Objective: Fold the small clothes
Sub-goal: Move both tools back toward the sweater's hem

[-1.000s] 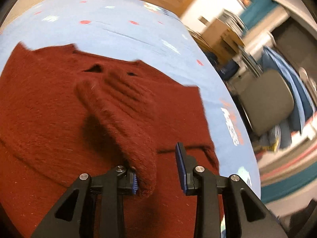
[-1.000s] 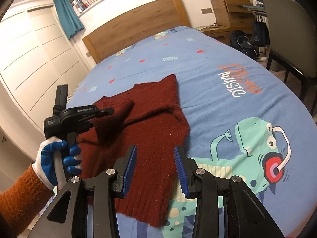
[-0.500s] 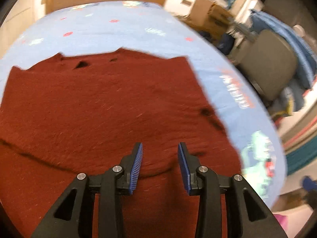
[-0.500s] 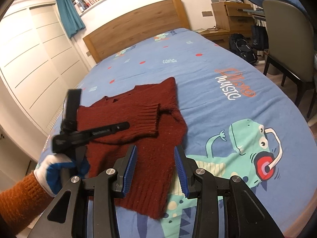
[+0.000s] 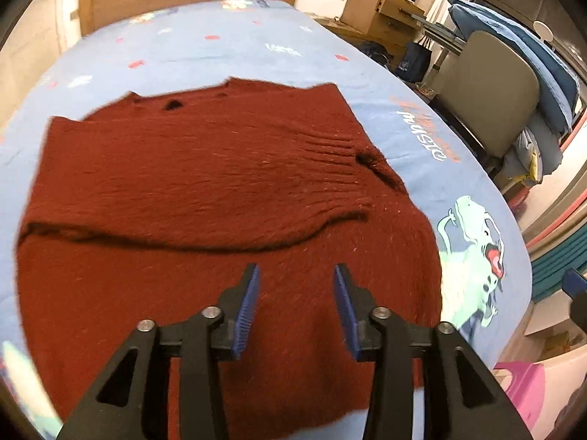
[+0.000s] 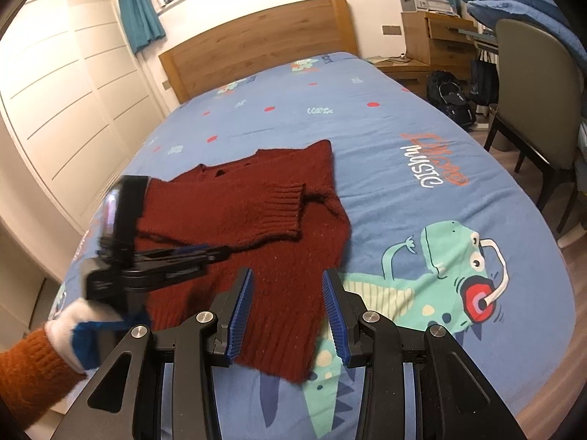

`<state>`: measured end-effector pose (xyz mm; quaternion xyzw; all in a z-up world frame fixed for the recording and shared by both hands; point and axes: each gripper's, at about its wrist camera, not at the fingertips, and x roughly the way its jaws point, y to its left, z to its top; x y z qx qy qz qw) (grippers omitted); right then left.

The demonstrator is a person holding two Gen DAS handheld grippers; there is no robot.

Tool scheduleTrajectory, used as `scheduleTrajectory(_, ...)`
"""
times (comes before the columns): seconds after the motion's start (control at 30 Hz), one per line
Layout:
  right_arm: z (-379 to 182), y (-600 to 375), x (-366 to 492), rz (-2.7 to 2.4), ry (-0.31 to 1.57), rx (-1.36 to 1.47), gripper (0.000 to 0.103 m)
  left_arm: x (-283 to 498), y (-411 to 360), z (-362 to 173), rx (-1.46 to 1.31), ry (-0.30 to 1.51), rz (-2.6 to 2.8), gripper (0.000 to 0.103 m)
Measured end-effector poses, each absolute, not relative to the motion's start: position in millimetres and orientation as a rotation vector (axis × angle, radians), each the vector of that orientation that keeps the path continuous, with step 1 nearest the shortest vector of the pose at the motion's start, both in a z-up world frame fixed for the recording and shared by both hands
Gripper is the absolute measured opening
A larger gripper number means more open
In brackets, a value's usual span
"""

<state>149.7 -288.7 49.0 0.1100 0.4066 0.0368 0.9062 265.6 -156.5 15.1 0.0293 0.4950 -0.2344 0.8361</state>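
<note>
**Sleeve laid across sweater, both grippers empty**

Sweater [image 6: 256, 227] lies flat on the bed [image 6: 403, 220], left of centre, collar toward the far headboard [image 6: 256, 51]. One sleeve [image 5: 220, 183] is folded across the chest, ribbed cuff [image 6: 282, 209] ending short of the right edge.

Left gripper [image 5: 295, 304] hovers over the near body of the sweater; jaws have just been opening, nothing between them. Gloved hand [image 6: 84, 330] carries it at the bed's left side.

Right gripper [image 6: 288, 308] stands over the near hem, jaws parted, empty.

Open sheet right of the sweater up to the dinosaur print [image 6: 451, 275]. Chair [image 6: 532, 110] beyond the bed's right edge.
</note>
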Motion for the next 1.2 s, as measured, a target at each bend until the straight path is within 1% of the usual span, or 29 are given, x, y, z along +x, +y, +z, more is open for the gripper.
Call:
scheduleTrajectory(0.1, 48, -284, 141, 0.075, 0.855, 0.216, 0.041, 245, -134, 33, 0.073, 1.007, -0.453, 0.047)
scheduleTrajectory(0.33, 43, -276, 114, 0.068, 0.88, 0.238, 0.042, 191, -84, 61, 0.103, 0.937, -0.359, 0.048)
scheduleTrajectory(0.43, 40, -271, 104, 0.071, 0.892, 0.246, 0.043, 164, -62, 70, 0.115, 0.912, -0.314, 0.051)
scheduleTrajectory(0.73, 46, -251, 80, 0.061, 0.893, 0.223, 0.05, 109, -7, 78, 0.097, 0.872, -0.235, 0.051)
scheduleTrajectory(1.0, 55, -255, 68, 0.023, 0.876, 0.227, 0.054, 84, 30, 82, 0.053, 0.851, -0.183, 0.051)
scheduleTrajectory(1.13, 58, -263, 67, 0.0, 0.862, 0.237, 0.059, 79, 41, 79, 0.044, 0.847, -0.145, 0.051)
scheduleTrajectory(1.2, 58, -266, 68, -0.008, 0.858, 0.243, 0.062, 79, 45, 78, 0.045, 0.846, -0.128, 0.055)
